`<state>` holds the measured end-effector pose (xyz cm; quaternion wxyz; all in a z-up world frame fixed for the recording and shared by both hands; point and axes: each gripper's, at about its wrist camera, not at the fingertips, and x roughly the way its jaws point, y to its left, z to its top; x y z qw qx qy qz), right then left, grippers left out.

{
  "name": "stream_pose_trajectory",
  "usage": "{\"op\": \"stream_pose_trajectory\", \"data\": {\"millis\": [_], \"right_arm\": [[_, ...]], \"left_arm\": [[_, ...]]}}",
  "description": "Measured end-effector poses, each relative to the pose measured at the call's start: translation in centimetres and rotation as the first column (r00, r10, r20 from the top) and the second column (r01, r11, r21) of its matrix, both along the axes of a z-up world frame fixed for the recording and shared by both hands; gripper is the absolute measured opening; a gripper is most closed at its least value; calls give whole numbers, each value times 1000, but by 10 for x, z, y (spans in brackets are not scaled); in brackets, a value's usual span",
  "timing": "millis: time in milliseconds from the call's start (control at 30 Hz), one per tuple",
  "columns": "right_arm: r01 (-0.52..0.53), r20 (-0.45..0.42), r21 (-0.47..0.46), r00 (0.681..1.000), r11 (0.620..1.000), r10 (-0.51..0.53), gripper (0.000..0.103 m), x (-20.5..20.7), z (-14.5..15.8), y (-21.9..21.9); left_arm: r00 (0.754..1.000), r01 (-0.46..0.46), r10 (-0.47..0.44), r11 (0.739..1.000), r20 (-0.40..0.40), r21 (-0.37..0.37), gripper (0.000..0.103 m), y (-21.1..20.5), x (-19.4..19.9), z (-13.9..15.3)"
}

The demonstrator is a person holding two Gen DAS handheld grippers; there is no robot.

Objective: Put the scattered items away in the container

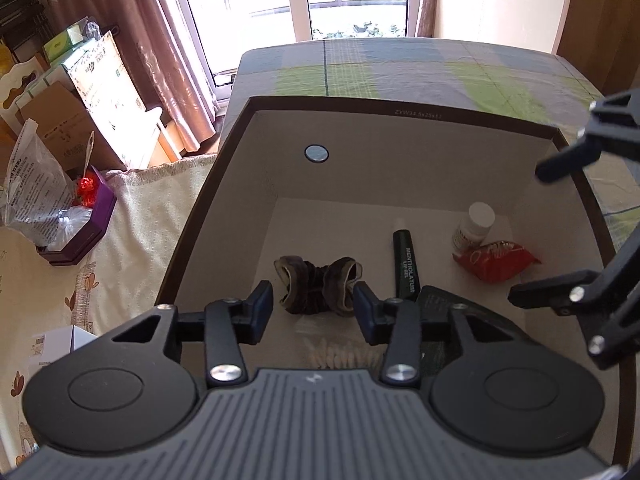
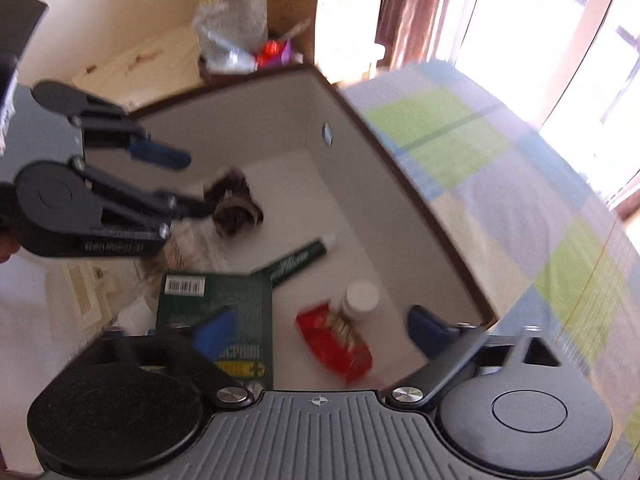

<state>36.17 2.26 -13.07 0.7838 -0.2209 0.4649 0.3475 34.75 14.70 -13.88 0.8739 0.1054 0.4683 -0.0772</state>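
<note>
A large box [image 1: 400, 106] with a brown rim and pale inside holds several items. A brown scrunchie [image 1: 318, 290] lies on its floor, just beyond the tips of my left gripper [image 1: 314, 314], which is open above it. Further right are a dark green lip-gel tube [image 1: 408, 264], a white-capped bottle [image 1: 474, 228], a red snack packet [image 1: 496, 260] and a dark green carton [image 1: 436, 300]. My right gripper [image 2: 320, 330] hangs open and empty over the red packet [image 2: 336, 340] and bottle [image 2: 362, 298]. The right wrist view also shows the scrunchie [image 2: 236, 204] by the left gripper [image 2: 188, 184].
A bag of cotton swabs [image 1: 340, 354] lies in the box under the left gripper. The box rests on a checked cloth [image 1: 400, 68]. At the left are a purple box with a plastic bag [image 1: 72, 236], cardboard boxes [image 1: 52, 120] and a curtain [image 1: 160, 40].
</note>
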Motion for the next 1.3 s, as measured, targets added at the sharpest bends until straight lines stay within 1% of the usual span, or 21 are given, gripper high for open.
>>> {"op": "stream_pose_trajectory", "data": {"millis": [33,100,200,267,367,467,533,600,700,833,933,967,1100,1167,1300], "right_arm": [[-3,7,6,1000,1000,2,99,-1,1,0],[-16,10,0,1000,1000,16,99,-4,3,0],[-32,21,-26,999,999,33,99,-8,5,0],[-27,11,-35,1000,999,28,99,-8,6,-1],[-34,5,-33,999,999,35,99,-10,7,-3],[-36,9,-35,999,999,37,99,-15,7,-1],[-43,11,-32,999,999,43,99,-19,7,-1],[-49,13,-30,999,998,49,99,-24,7,-1],[-56,14,-23,998,998,56,99,-30,7,0],[-47,18,-10,999,999,47,99,-35,8,0],[-40,21,-3,999,999,40,99,-38,12,-2],[-38,24,4,999,999,38,99,-38,14,-2],[9,44,17,999,1000,-10,99,-39,20,-4],[17,42,30,999,999,-18,99,-40,23,-5],[32,42,41,999,999,-34,99,-45,29,-7]], "left_arm": [[1000,-2,2,1000,-8,1,46,1,-2,0],[1000,-8,8,1000,-23,0,57,4,-5,0],[999,-8,9,1000,-37,9,63,5,-11,2],[999,-6,6,1000,-41,21,67,5,-13,4],[999,-8,9,1000,-47,30,71,4,-16,6],[998,-38,40,999,-59,29,72,5,-18,10],[997,-52,54,998,-61,36,76,5,-20,13],[997,-57,60,997,-48,57,85,3,-24,17],[995,-97,98,993,-15,66,89,2,-28,24],[987,-158,158,987,0,3,92,6,-32,32],[985,-170,170,985,-18,-12,92,7,-36,32],[986,-168,168,986,-22,-9,92,7,-37,33],[988,-156,156,986,-5,54,92,2,-46,35],[988,-154,154,985,5,74,92,0,-51,37],[987,-162,163,984,4,68,93,1,-59,42]]}}
